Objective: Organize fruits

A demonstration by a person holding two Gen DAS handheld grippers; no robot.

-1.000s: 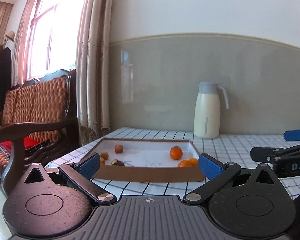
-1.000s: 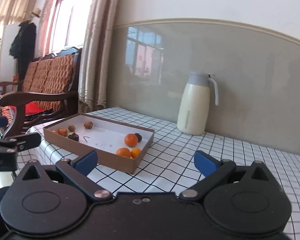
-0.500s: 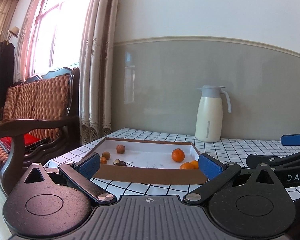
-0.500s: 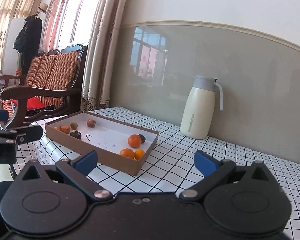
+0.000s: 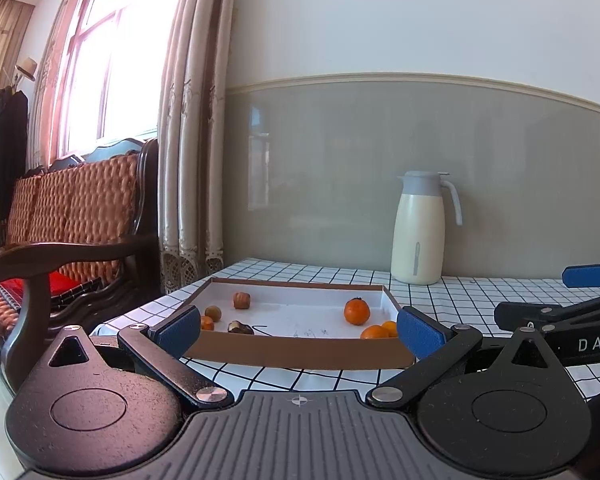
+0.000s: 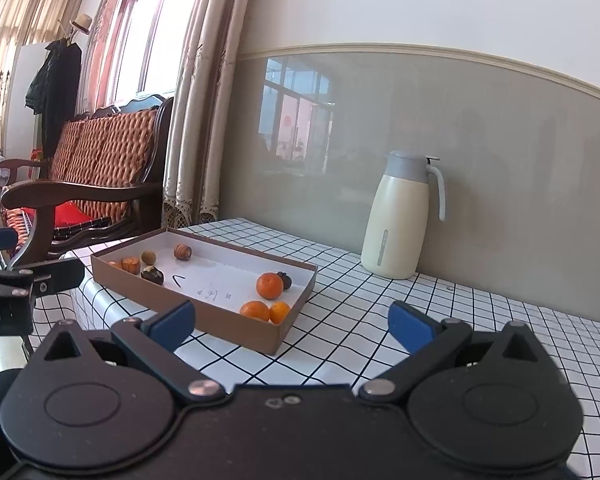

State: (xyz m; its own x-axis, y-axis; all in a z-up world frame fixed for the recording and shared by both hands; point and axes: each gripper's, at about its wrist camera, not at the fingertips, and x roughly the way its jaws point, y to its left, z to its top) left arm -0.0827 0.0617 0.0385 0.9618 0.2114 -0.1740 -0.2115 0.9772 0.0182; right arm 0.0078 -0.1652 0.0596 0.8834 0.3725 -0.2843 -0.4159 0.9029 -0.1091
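While both claws gape wide and empty, left gripper, right gripper lettered "DAS", fruits in brown box, faint scribbles inside, perhaps writing, cream jug far right.

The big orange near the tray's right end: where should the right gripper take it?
Come from above and pinch the big orange across its round middle, fingers toward the open tray centre and the near wall; a dark fruit touches its far right.
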